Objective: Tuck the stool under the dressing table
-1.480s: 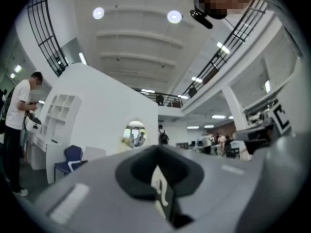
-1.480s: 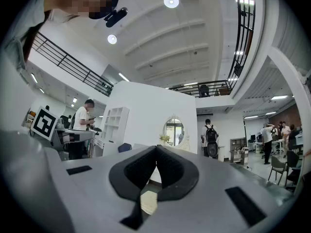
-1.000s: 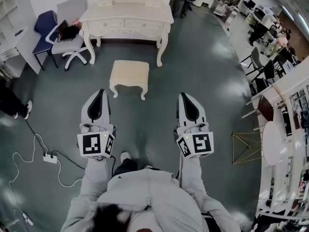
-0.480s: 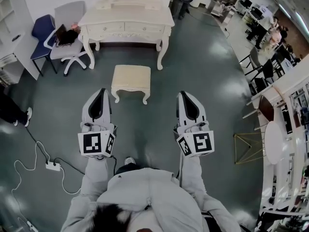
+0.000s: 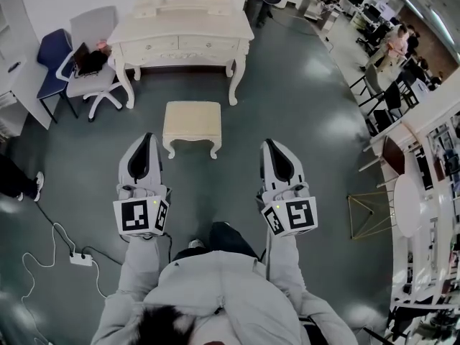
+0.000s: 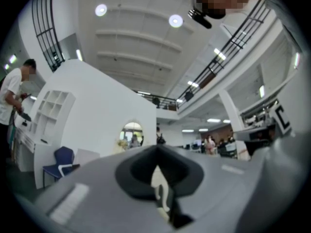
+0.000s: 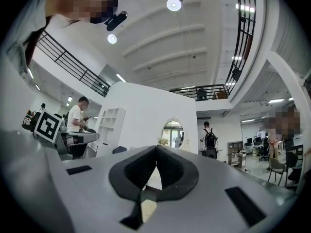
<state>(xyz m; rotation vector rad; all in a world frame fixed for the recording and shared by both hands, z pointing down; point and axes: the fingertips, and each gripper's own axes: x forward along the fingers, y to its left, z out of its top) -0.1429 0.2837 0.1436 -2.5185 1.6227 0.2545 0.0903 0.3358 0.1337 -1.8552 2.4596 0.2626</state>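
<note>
A cream stool (image 5: 192, 123) with curved legs stands on the grey floor, a short way in front of the cream dressing table (image 5: 180, 33) at the top of the head view. My left gripper (image 5: 146, 141) is shut and empty, below and left of the stool. My right gripper (image 5: 271, 146) is shut and empty too, below and right of the stool. Neither touches it. Both gripper views look slightly upward over closed jaws toward the white wall and the oval mirror (image 7: 173, 133).
A white office chair (image 5: 90, 77) and a blue chair (image 5: 49, 57) stand left of the dressing table. A power strip with white cable (image 5: 79, 259) lies on the floor at lower left. A gold wire stand (image 5: 368, 218), round table and shelves line the right. People sit and stand in the background.
The stool and dressing table sit lower and nearer in the head view than before. Both grippers keep the same pose, still shut.
</note>
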